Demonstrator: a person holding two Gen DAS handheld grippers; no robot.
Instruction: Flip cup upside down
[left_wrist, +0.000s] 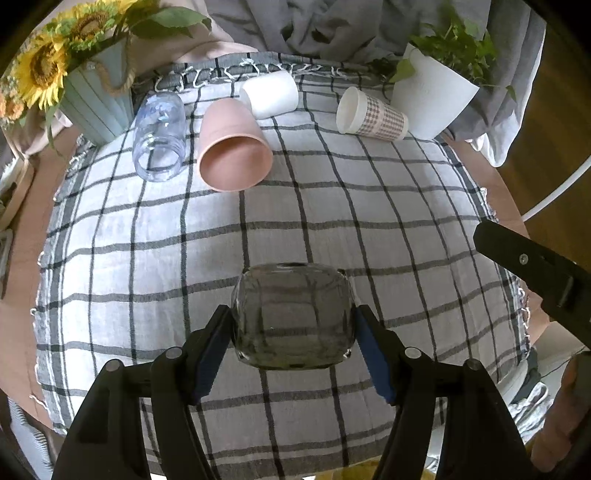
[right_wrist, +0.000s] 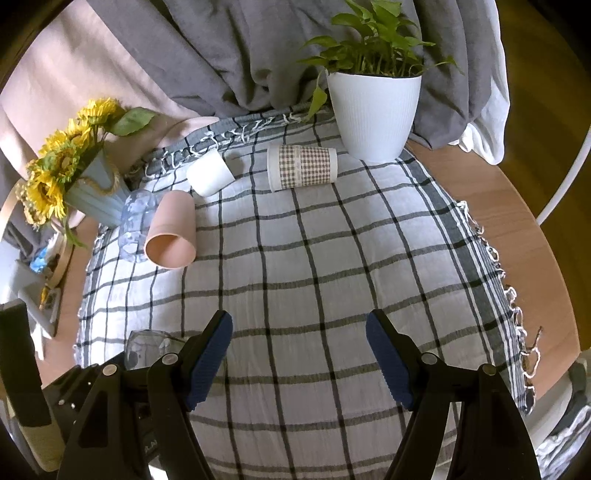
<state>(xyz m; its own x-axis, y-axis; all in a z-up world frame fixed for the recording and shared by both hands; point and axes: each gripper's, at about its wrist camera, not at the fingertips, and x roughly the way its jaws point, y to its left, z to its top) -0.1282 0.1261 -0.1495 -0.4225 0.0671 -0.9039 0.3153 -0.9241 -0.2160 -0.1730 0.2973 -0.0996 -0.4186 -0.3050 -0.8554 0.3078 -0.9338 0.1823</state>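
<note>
My left gripper (left_wrist: 293, 321) is shut on a smoky clear glass cup (left_wrist: 293, 317) and holds it between its blue pads (left_wrist: 214, 350) over the checked cloth (left_wrist: 332, 221); whether the cup rests on the cloth I cannot tell. The glass cup (right_wrist: 147, 347) shows partly at the lower left of the right wrist view, behind my right finger. My right gripper (right_wrist: 299, 343) is open and empty over the cloth (right_wrist: 314, 258). The tip of the right gripper's finger (left_wrist: 524, 258) shows at the right edge of the left wrist view.
Several cups lie on their sides at the far end: a clear plastic cup (left_wrist: 159, 136), a pink cup (left_wrist: 232, 147), a white cup (left_wrist: 269, 94) and a checked paper cup (left_wrist: 373, 114). A sunflower vase (left_wrist: 92, 99) stands far left, a white plant pot (left_wrist: 432, 96) far right.
</note>
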